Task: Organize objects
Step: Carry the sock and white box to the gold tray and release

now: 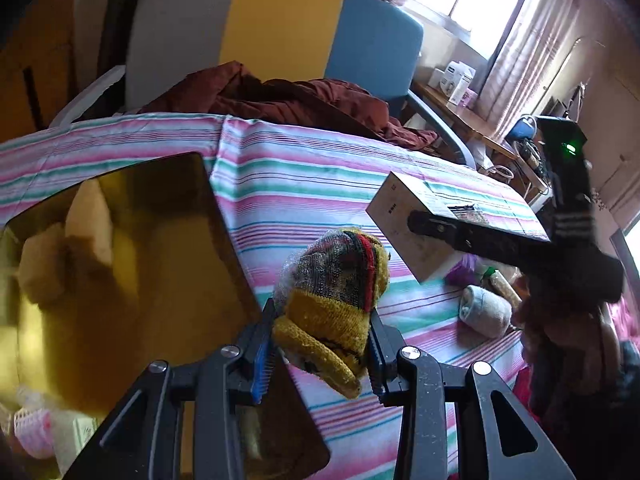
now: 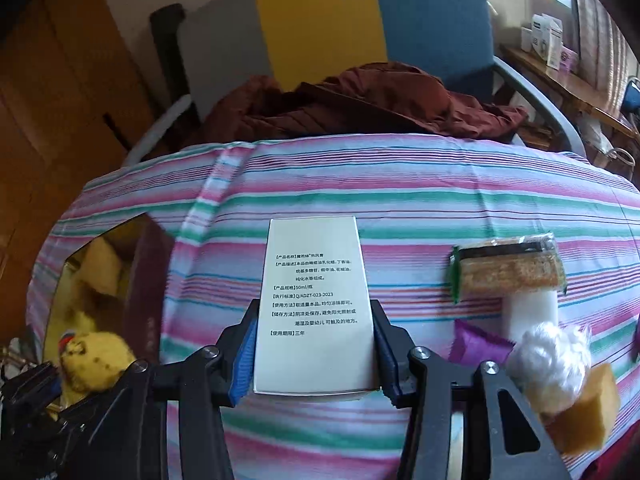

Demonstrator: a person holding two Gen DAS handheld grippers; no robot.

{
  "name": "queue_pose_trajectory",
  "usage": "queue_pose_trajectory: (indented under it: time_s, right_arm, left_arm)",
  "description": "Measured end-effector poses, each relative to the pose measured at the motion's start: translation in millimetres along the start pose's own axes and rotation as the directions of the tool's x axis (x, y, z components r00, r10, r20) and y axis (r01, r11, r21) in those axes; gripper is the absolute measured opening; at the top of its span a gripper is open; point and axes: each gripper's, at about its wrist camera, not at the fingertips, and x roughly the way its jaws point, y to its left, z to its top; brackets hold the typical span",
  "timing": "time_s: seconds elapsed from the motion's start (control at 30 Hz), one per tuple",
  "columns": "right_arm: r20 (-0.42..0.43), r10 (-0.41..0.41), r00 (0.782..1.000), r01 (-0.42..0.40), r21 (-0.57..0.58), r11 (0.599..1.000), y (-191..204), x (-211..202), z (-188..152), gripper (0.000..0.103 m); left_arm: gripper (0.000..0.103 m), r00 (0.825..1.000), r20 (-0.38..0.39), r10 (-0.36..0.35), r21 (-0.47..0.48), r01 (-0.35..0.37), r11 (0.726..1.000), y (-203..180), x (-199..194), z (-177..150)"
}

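Left tongs [image 1: 322, 350] clamped on yellow knitted sock bundle [image 1: 340, 300], lifted above striped cloth [image 1: 304, 184] beside amber bin [image 1: 120, 260]. Right tongs [image 2: 314, 350] pressed against white printed box [image 2: 312, 304], its lower end cut off behind fingers. Bin contents blurred, not identifiable.

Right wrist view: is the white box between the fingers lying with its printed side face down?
No: the white box shows its printed text facing up toward the camera, gripped between the right gripper fingers.

Sheet [image 2: 400, 208] striped pink, green, white; sock [image 1: 340, 292] mustard with red and black stripes; box [image 2: 312, 304] white, black print; chair [image 2: 320, 20] at 12 o'clock grey, yellow, blue.
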Motion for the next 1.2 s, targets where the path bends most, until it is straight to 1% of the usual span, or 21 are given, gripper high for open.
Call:
queue_pose_trajectory:
  time_s: [0.17, 0.37, 0.5, 0.6, 0.7, 0.83, 0.87, 1.0, 1.13, 1.2]
  right_arm:
    - [0.003, 0.03, 1.0, -0.03, -0.015, 0.999, 21, -13, -23, 0.05]
    - [-0.006, 0.052, 0.999, -0.052, -0.004, 0.999, 28, -22, -45, 0.05]
    - [0.022, 0.076, 0.997, -0.076, -0.005, 0.997, 35, -39, -52, 0.05]
    - [0.055, 0.111, 0.992, -0.109, -0.041, 0.993, 50, -55, -51, 0.05]
    - [0.08, 0.158, 0.984, -0.149, -0.115, 0.982, 74, -70, -50, 0.05]
    - [0.086, 0.221, 0.971, -0.197, -0.226, 0.954, 114, -84, -51, 0.05]
    - [0.08, 0.236, 0.969, -0.209, -0.251, 0.945, 124, -85, -51, 0.05]
    - [0.03, 0.294, 0.955, -0.264, -0.364, 0.893, 165, -85, -58, 0.05]
    - [-0.035, 0.329, 0.944, -0.31, -0.442, 0.842, 198, -75, -68, 0.05]
    - [-0.068, 0.342, 0.937, -0.333, -0.468, 0.819, 212, -69, -72, 0.05]
  left_arm:
    - [0.039, 1.0, 0.013, 0.022, -0.019, -0.021, 1.0, 12, -15, -12]
    - [0.039, 0.999, 0.022, 0.045, -0.038, -0.044, 0.998, 27, -28, -27]
    - [0.039, 0.998, 0.037, 0.056, -0.056, -0.054, 0.997, 39, -40, -32]
    - [0.039, 0.995, 0.062, 0.077, -0.066, -0.073, 0.995, 54, -53, -32]
    - [0.039, 0.989, 0.09, 0.12, -0.083, -0.113, 0.99, 78, -66, -29]
    - [0.039, 0.978, 0.103, 0.184, -0.102, -0.173, 0.98, 114, -78, -22]
    - [0.039, 0.973, 0.103, 0.208, -0.107, -0.197, 0.975, 126, -80, -19]
    - [0.039, 0.962, 0.09, 0.258, -0.109, -0.248, 0.963, 158, -83, -7]
    - [0.039, 0.956, 0.095, 0.278, -0.114, -0.267, 0.957, 179, -86, 9]
    - [0.039, 0.958, 0.095, 0.27, -0.119, -0.259, 0.959, 185, -86, 18]
